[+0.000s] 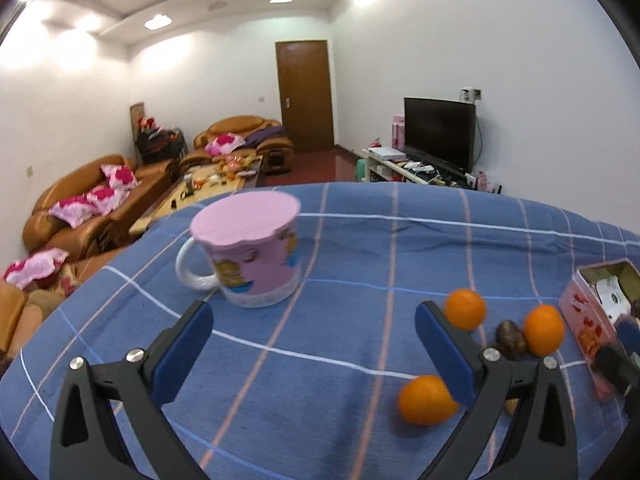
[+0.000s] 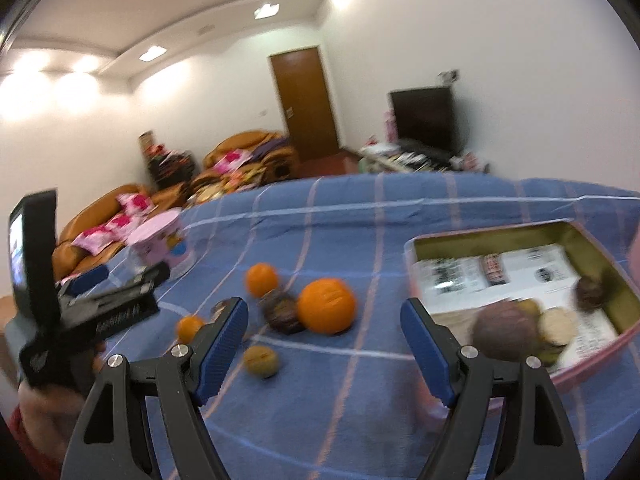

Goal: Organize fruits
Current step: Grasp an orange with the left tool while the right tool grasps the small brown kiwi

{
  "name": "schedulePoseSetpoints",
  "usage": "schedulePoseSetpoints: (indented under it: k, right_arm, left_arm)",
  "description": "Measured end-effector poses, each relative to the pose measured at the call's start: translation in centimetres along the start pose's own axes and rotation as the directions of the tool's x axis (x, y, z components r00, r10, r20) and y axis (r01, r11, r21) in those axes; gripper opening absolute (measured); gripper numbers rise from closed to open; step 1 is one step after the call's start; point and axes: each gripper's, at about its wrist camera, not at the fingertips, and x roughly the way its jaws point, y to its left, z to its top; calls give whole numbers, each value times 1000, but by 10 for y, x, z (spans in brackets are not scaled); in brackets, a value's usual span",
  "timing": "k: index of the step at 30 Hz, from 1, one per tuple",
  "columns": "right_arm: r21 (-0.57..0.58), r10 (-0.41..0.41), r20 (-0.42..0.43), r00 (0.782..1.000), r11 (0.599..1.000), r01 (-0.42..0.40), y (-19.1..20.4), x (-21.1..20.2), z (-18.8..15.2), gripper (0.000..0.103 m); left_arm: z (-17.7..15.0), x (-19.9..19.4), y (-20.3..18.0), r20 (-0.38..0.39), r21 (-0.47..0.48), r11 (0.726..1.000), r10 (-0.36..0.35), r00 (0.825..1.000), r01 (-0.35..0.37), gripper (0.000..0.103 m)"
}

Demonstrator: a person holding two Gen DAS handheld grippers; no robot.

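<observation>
Both views show a table under a blue checked cloth [image 1: 320, 280]. My left gripper [image 1: 314, 344] is open and empty, short of a pink mug [image 1: 248, 252]. To its right lie three oranges [image 1: 465, 309] [image 1: 543, 330] [image 1: 426, 399] and a dark fruit [image 1: 510, 338]. My right gripper [image 2: 324, 336] is also open and empty, just short of a large orange [image 2: 327, 306], a dark fruit [image 2: 284, 312], two smaller oranges [image 2: 262, 279] [image 2: 190, 328] and a tan fruit [image 2: 261, 361]. A pink tin [image 2: 480, 236] at the right holds dark fruit [image 2: 506, 330] and a pale one [image 2: 556, 326].
In the right wrist view a hand holds the left gripper [image 2: 120, 276] at the far left, near the mug [image 2: 164, 246]. The tin [image 1: 580, 312] sits at the table's right edge in the left wrist view. Sofas, a door and a television stand beyond the table.
</observation>
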Motion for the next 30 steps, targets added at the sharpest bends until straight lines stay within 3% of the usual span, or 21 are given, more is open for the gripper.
schedulePoseSetpoints:
  k: [2, 8, 16, 20, 21, 24, 30]
  right_arm:
    - [-25, 25, -50, 998, 999, -26, 11, 11, -1, 80]
    - [-63, 43, -195, 980, 996, -56, 35, 44, -7, 59]
    - [-75, 31, -311, 950, 996, -58, 44, 68, -12, 59]
    - [-88, 17, -320, 947, 995, -47, 45, 68, -14, 58]
    - [-108, 1, -320, 948, 993, -38, 47, 68, -15, 53]
    - [-116, 0, -320, 947, 992, -39, 47, 66, -15, 40]
    - [-93, 18, -318, 948, 994, -50, 38, 59, -15, 33]
  left_arm:
    - [1, 3, 7, -17, -21, 1000, -11, 1000, 11, 103]
    - [0, 7, 6, -49, 26, 999, -45, 998, 46, 103]
    - [-6, 6, -15, -130, 157, 966, -185, 974, 204, 103]
    - [-12, 5, -30, -153, 239, 946, -184, 971, 217, 103]
    - [-12, 5, -31, -158, 244, 945, -184, 970, 219, 103]
    - [-13, 7, -30, -183, 232, 942, -202, 962, 241, 103]
    - [-14, 9, -30, -200, 228, 935, -227, 953, 271, 103]
